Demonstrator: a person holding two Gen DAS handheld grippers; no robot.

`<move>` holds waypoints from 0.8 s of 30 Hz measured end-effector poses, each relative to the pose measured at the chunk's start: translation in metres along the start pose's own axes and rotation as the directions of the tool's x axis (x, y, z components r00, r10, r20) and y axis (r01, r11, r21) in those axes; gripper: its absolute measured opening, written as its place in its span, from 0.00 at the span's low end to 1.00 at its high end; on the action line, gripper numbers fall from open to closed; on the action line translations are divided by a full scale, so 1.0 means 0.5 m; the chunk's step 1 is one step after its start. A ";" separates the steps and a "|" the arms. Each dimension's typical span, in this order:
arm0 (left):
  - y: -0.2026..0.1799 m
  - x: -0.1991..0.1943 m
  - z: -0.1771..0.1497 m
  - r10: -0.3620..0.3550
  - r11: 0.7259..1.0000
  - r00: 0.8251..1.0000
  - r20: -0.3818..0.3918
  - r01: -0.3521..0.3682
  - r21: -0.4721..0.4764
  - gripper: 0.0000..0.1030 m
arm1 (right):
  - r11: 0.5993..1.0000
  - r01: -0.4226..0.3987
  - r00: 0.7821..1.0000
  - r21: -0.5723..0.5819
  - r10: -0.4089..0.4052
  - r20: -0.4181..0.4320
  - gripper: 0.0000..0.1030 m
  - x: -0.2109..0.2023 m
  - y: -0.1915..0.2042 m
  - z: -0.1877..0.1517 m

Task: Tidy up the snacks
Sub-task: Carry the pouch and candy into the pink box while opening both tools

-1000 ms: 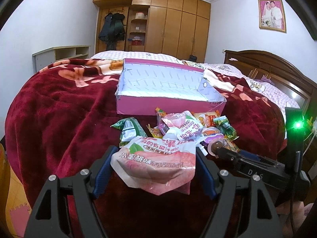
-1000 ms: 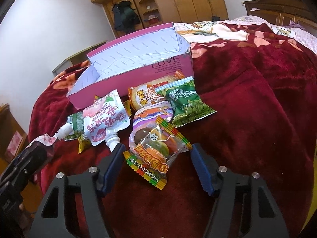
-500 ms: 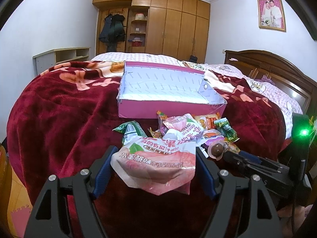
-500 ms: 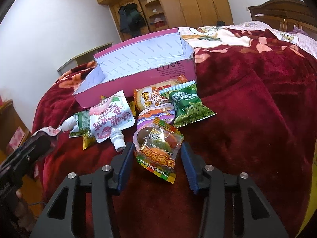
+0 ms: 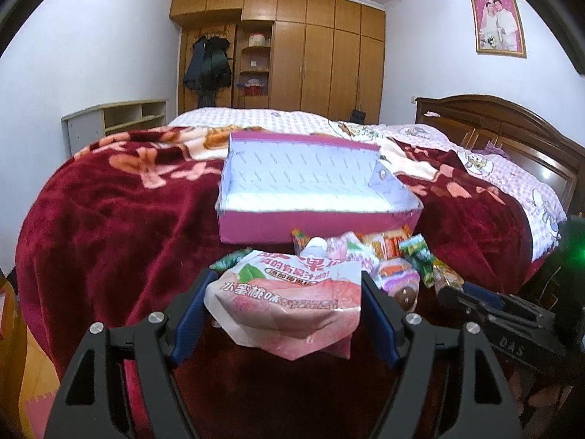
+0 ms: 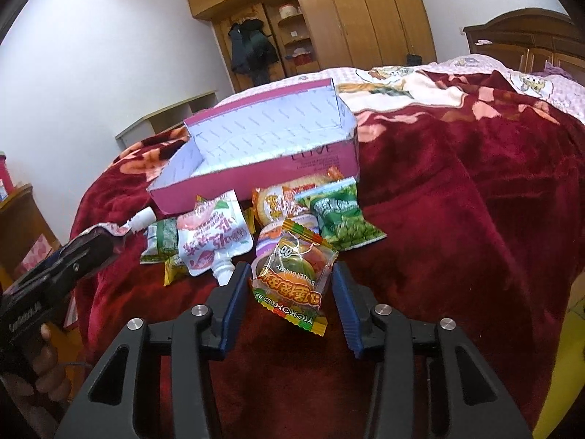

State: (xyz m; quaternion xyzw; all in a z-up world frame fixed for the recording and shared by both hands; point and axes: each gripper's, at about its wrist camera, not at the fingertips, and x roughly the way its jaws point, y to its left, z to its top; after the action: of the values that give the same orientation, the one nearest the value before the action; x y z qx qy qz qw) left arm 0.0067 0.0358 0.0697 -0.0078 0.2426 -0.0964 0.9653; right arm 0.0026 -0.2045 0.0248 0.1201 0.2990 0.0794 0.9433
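While we look along the left gripper (image 5: 283,309), we see its blue pads pressed against both sides of a peach drink pouch (image 5: 285,300), which hangs between them above the red blanket (image 5: 109,226). Beyond it lies the pile of snacks (image 5: 395,259), just in front of the pink box (image 5: 314,197), whose white inside faces us. At the right edge the right gripper (image 5: 453,289) reaches toward the pile.

From the right wrist view, we see our right gripper closing, its pads touching the sides of a burger gummy packet (image 6: 292,274) raised off the blanket. Behind it rest a second peach pouch (image 6: 212,234), a green pea bag (image 6: 342,219) and an orange biscuit packet (image 6: 281,199), all near the box's front wall. At the left, a hand (image 6: 40,373) holds the left gripper.
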 end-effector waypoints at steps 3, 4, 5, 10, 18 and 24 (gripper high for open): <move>-0.001 0.005 0.021 0.015 1.000 1.000 0.018 -0.015 0.015 0.77 | 1.000 -0.019 1.000 -0.014 0.019 0.001 0.45 -0.001 0.004 0.009; -0.002 0.007 0.026 0.018 1.000 1.000 0.019 -0.018 0.018 0.77 | 1.000 -0.023 1.000 -0.021 0.023 0.003 0.45 -0.002 0.007 0.012; -0.002 0.011 0.034 0.018 1.000 1.000 0.022 -0.018 0.019 0.77 | 0.999 -0.028 1.000 -0.028 0.029 0.005 0.45 -0.003 0.010 0.017; 0.000 0.037 0.070 0.010 1.000 1.000 0.027 -0.011 0.010 0.77 | 0.998 -0.047 0.999 -0.039 0.048 0.018 0.45 -0.010 0.014 0.039; 0.000 0.095 0.130 0.018 1.000 0.999 0.034 -0.019 0.021 0.77 | 0.996 -0.060 0.997 -0.066 0.062 0.039 0.45 0.013 0.019 0.105; 0.010 0.143 0.169 0.030 0.999 0.999 0.024 -0.031 0.031 0.77 | 0.994 -0.057 0.997 -0.092 0.061 0.038 0.45 0.047 0.023 0.150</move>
State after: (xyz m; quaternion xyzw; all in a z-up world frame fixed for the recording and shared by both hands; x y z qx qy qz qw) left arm 0.1089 0.0246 0.1105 0.0098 0.2299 -0.0853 0.9694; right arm 0.0645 -0.2020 0.0745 0.0875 0.2718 0.1184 0.9510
